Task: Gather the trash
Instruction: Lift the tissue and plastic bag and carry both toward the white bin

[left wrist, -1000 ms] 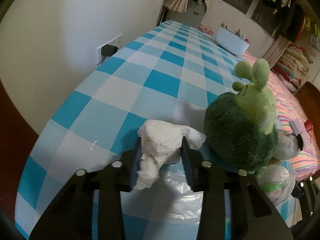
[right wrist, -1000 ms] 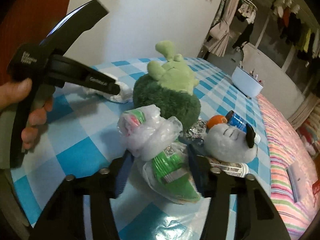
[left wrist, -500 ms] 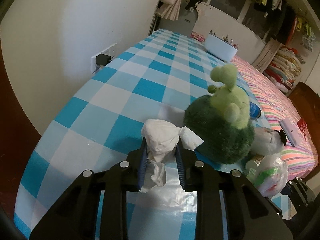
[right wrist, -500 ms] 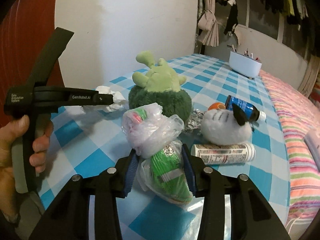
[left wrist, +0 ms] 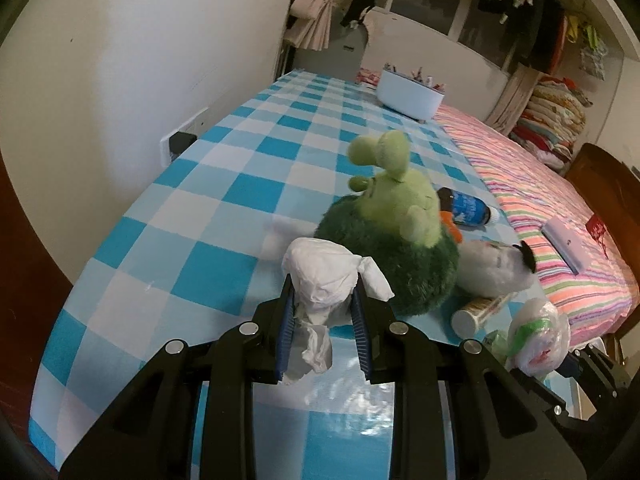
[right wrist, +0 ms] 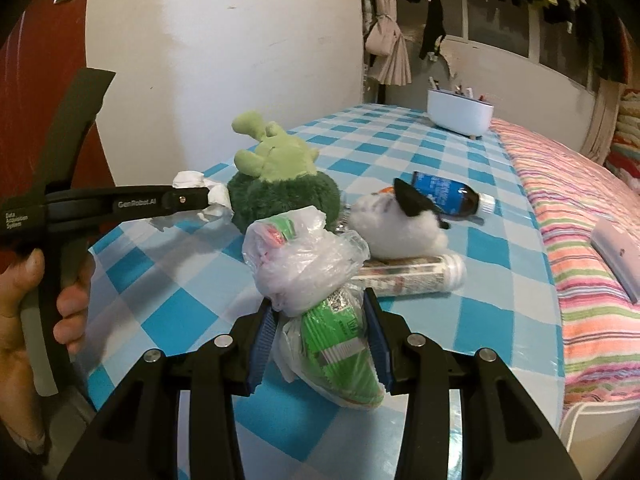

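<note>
My left gripper point(left wrist: 323, 286) is shut on a crumpled white tissue point(left wrist: 320, 276), held above the blue checked tablecloth point(left wrist: 224, 184); a loose end of the tissue hangs below the pads. In the right wrist view the same left gripper point(right wrist: 200, 196) shows from the side with the tissue point(right wrist: 188, 178) at its tip, held by a hand point(right wrist: 24, 292). My right gripper point(right wrist: 320, 312) is shut on a clear plastic bag with a green wrapper inside point(right wrist: 320, 300), lifted off the table. That bag point(left wrist: 536, 332) appears at the right edge of the left wrist view.
A green plush toy point(left wrist: 396, 240) sits just behind both grippers. Beside it lie a white plush point(right wrist: 396, 228), a blue bottle point(right wrist: 448, 194) and a printed tube point(right wrist: 412, 276). A white tub point(right wrist: 460, 114) stands at the far end. A striped bed point(right wrist: 580, 220) runs along the right.
Both grippers have pulled back and risen a little with the tissue and the bag still gripped; the plush toys look farther away. The right gripper has rolled to level.
</note>
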Motion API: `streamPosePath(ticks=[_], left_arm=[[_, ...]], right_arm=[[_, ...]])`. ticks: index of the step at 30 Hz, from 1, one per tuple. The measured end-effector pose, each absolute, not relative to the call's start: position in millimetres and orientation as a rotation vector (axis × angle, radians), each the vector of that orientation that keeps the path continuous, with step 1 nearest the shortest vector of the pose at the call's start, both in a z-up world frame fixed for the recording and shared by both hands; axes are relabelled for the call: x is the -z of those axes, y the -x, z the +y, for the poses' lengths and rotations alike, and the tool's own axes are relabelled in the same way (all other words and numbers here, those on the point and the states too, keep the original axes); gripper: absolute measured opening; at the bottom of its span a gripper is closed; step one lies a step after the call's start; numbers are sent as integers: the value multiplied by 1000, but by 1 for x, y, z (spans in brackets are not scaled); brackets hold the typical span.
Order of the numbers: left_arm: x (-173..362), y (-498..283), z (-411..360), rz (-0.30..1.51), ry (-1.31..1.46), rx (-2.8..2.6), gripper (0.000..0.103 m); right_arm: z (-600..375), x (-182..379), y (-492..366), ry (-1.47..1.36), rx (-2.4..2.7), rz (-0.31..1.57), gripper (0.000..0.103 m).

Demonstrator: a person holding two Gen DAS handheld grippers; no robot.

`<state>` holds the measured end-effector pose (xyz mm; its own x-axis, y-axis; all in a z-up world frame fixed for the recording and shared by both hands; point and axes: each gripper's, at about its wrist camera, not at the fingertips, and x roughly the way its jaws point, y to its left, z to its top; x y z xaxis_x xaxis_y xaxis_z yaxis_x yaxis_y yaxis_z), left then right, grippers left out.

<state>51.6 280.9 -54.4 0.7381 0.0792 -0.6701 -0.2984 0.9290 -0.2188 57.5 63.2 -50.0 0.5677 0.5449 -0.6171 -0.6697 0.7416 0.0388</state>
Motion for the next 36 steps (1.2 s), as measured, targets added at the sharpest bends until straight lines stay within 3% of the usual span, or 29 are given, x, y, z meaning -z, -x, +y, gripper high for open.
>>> streamPosePath(ticks=[36], left_arm=[[41,-85,120,706,162,106,26]], right_arm=[[-66,33,-59,89,-499,615,41]])
